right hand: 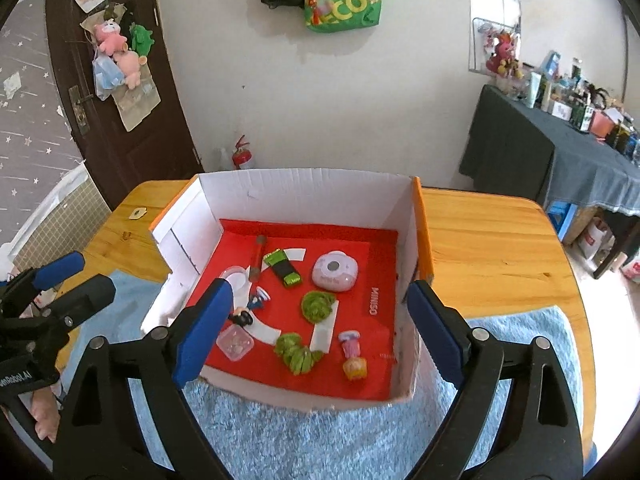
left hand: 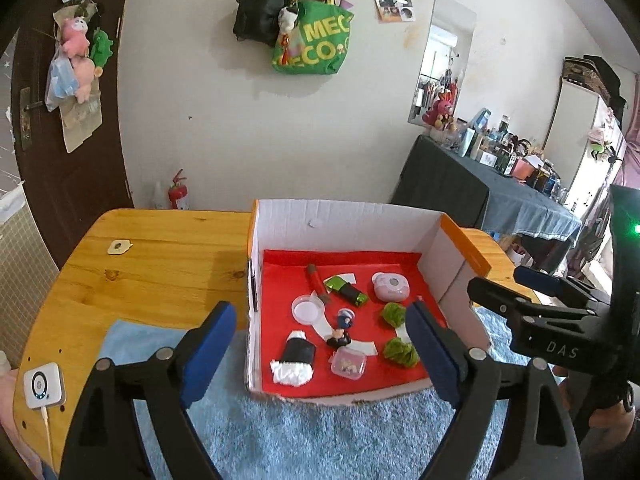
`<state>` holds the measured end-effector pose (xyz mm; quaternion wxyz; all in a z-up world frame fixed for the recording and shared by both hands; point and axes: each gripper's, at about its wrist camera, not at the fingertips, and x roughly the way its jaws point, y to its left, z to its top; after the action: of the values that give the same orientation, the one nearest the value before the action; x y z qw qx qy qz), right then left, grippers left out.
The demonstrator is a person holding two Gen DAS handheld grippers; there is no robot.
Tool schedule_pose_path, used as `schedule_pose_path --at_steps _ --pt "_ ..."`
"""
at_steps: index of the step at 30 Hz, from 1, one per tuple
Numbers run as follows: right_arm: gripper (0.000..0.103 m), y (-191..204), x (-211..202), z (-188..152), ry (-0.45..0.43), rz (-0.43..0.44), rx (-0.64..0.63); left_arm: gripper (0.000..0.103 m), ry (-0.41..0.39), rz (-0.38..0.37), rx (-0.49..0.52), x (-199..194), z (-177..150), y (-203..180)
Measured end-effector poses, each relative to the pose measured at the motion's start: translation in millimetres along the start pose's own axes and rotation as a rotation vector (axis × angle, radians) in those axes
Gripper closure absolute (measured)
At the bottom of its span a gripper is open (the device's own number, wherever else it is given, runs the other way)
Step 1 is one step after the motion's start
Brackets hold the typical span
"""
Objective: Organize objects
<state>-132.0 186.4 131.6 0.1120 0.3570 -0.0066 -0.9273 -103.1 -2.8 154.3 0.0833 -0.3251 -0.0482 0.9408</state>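
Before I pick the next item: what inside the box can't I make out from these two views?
- Left wrist view: pink doll not visible, behind the gripper's right finger.
- Right wrist view: black-and-white roll hidden by the left finger.
- Clear case: contents too small in both views.

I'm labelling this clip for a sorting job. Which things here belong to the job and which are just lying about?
Belong to the job:
- white box
- pink round case
- green fluffy balls
- figurine
- clear small case

Lying about:
- white charger
- green bag
- fire extinguisher
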Motion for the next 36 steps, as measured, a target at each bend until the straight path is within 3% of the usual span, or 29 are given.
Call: schedule_pose_path --at_steps 7,14,18,25,36 --pt "0.011 5.7 -24.6 -25.5 -0.039 -0.006 -0.011 0.007 -0.039 0.009 0.017 -19.9 -22.9 -5.4" --pt "0.005 18.8 -40.1 -53.4 -0.084 -0.088 -0.075 0.003 -0.054 0.015 0.015 -31.1 -48.1 -6.1" --pt "0.004 21.0 -36.9 -71.1 -0.073 -0.095 -0.081 0.002 -0.033 0.026 0.006 -27.9 -65.6 -3.1" --pt "0.004 6.4 -22.7 -99.9 -0.02 -0.041 0.017 0.002 0.023 0.054 -0.007 -12.5 -94.6 1.2" --pt "0.004 7.0 1.3 -127.1 0.039 -0.123 -0.026 0.002 0.105 0.08 -0.013 17.0 -121.4 5.0"
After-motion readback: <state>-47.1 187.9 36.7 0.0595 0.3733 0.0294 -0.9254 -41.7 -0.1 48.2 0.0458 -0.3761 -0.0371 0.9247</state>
